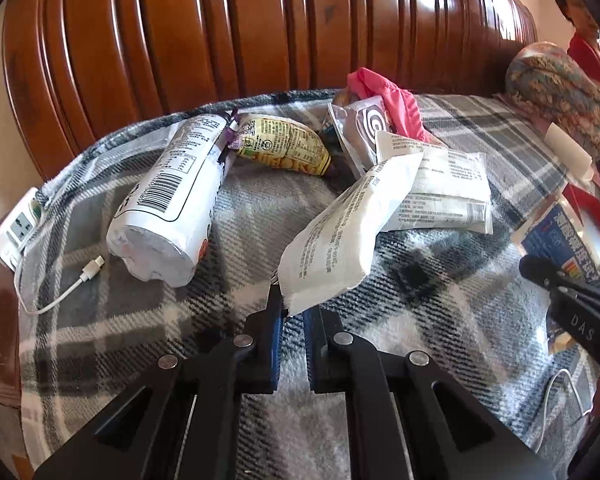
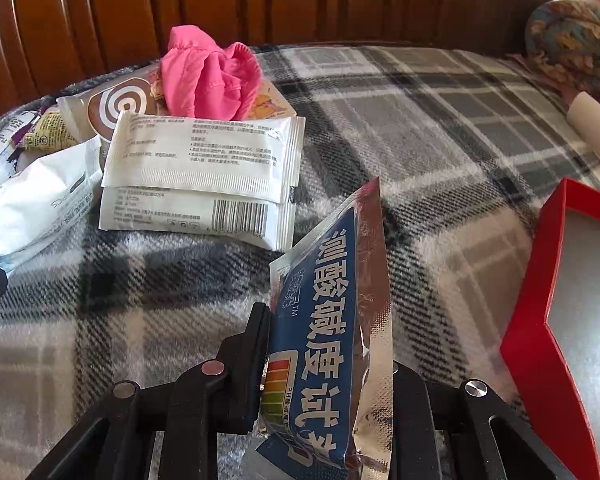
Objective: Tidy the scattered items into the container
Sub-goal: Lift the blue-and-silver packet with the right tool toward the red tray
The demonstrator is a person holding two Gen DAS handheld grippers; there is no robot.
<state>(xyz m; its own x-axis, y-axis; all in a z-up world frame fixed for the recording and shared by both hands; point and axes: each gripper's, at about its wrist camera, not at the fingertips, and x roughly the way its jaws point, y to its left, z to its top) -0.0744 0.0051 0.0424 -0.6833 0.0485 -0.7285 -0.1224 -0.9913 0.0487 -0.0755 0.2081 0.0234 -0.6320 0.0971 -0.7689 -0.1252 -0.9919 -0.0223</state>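
My left gripper is shut on the corner of a white packet and holds it lifted above the plaid blanket; that packet also shows in the right wrist view. My right gripper is shut on a blue and silver foil pouch, which stands upright between the fingers; in the left wrist view the pouch and the right gripper's body are at the right edge. The red container lies open at the right, close beside the pouch.
On the plaid blanket lie two stacked white packets, a pink cloth, a silver spiral-print packet, a yellow-green packet, and a large white barcode bag. Wooden headboard behind. A charger cable lies left.
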